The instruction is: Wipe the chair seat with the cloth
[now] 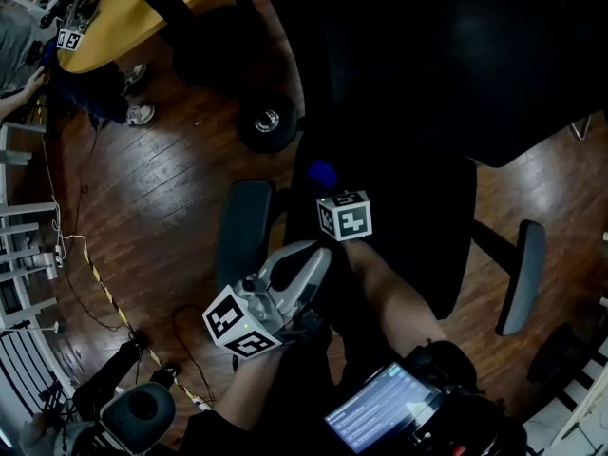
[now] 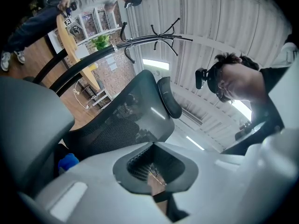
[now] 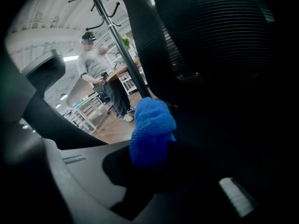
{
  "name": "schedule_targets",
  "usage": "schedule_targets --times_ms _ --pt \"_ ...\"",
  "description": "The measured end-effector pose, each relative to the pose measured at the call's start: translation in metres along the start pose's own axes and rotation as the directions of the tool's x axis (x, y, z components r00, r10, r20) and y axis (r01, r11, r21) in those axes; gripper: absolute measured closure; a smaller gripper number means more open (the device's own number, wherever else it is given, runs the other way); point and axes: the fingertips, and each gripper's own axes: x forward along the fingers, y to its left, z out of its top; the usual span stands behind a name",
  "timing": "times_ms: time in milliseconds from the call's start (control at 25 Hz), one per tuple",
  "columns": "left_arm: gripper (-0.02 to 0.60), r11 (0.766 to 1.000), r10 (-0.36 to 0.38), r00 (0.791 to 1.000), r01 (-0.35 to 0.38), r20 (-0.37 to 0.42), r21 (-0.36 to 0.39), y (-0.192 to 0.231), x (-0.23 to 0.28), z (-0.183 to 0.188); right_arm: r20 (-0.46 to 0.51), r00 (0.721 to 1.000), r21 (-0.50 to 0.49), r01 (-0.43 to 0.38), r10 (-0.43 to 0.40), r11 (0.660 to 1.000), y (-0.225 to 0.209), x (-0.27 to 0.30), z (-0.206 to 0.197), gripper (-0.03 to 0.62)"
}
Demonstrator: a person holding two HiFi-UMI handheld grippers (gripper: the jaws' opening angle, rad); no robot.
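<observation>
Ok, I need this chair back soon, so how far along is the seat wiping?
Done: the blue cloth is gripped in the right gripper. In hand: it is at the far left corner of the chair seat. Left: probably most of the seat; no wiped patch shows. The left gripper holds nothing.

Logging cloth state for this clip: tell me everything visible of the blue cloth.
The blue cloth is fuzzy, terry-like fabric, bunched into a rounded wad. The right gripper holds it between its jaws, with the wad poking out past them. It sits over the black chair seat; whether it touches the seat cannot be told.
</observation>
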Motion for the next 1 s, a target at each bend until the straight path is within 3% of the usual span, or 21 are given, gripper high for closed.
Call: schedule_targets --times_ms 200,360,640,760,1000 --pt "0.589 1.000 -0.007 1.000 0.007 -0.021 0.005 -0.002 0.005 -0.006 0.005 0.992 0.039 0.123 -0.124 0.992 -0.063 -0.033 -0.011 0.549" --pt "0.589 1.000 -0.018 0.999 0.018 -0.040 0.001 -0.007 0.015 -0.015 -0.012 0.967 0.084 0.254 -0.254 0.964 -0.138 -0.083 -0.027 0.549" --pt "0.589 0.999 -0.042 0.996 0.041 -0.074 -0.009 -0.015 0.024 -0.028 -0.058 0.856 0.138 0.516 -0.513 0.845 -0.256 -0.204 -0.055 0.549" --pt "0.589 0.999 -0.050 0.996 0.049 -0.079 -0.015 -0.011 0.026 -0.030 -0.054 0.832 0.149 0.554 -0.553 0.819 -0.274 -0.229 -0.056 0.549" --pt "0.589 0.998 -0.057 0.995 0.056 -0.086 -0.014 -0.018 0.027 -0.038 -0.027 0.810 0.123 0.584 -0.586 0.802 -0.285 -0.239 -0.059 0.549"
